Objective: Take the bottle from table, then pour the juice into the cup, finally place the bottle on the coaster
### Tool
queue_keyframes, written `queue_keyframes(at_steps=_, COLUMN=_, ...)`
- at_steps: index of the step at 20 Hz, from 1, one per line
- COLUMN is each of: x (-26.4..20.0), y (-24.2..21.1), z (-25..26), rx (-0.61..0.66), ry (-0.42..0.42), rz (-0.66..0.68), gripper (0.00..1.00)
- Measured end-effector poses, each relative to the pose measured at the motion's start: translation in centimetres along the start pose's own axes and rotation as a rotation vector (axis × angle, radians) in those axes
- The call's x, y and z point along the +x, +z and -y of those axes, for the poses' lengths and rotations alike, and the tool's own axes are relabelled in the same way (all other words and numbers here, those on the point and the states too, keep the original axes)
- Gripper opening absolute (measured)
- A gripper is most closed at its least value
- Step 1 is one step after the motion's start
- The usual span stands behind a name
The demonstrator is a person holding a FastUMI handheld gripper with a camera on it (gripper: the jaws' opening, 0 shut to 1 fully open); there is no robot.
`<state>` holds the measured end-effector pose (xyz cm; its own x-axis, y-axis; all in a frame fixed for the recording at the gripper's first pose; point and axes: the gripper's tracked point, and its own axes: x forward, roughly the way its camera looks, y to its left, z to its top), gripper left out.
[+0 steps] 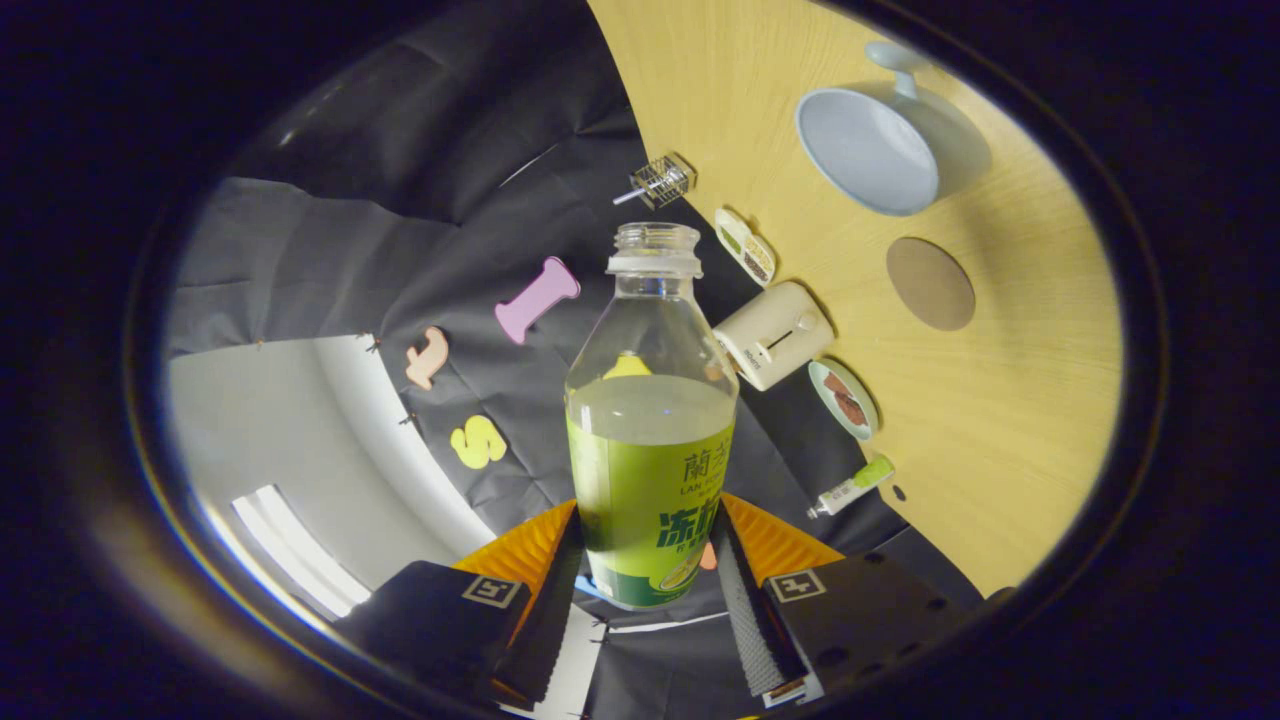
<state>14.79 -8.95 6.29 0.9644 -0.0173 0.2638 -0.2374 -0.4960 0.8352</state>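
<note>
My gripper (648, 560) is shut on a clear plastic bottle (650, 400) with a green label, both fingers pressing its lower body. The bottle has no cap and holds liquid up to about its shoulder. The whole view is rolled, so the wooden table (1000, 430) stands to the right of the bottle. On it lies a pale blue cup (868, 150) with a handle, its mouth facing me, beyond and to the right of the bottle's neck. A round brown coaster (930, 284) lies on the table just below the cup.
Along the table's edge beside the bottle sit a small wire rack (662, 182), a patterned dish (746, 246), a cream toaster (772, 334), a small plate with brown food (845, 400) and a green-capped tube (852, 486). Black cloth forms the wall behind.
</note>
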Motion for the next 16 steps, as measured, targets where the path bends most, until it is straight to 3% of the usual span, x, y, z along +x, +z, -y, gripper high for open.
queue_keyframes(at_steps=9, x=0.1, y=-0.4, z=0.3, rx=-0.055, ry=-0.032, rz=-0.013, gripper=0.74)
queue_keyframes(at_steps=12, x=-0.5, y=-0.3, z=2.7, rx=-0.178, ry=-0.141, rz=-0.032, gripper=0.75)
queue_keyframes(at_steps=16, x=-1.1, y=-0.4, z=3.7, rx=-0.223, ry=-0.171, rz=-0.048, gripper=0.75)
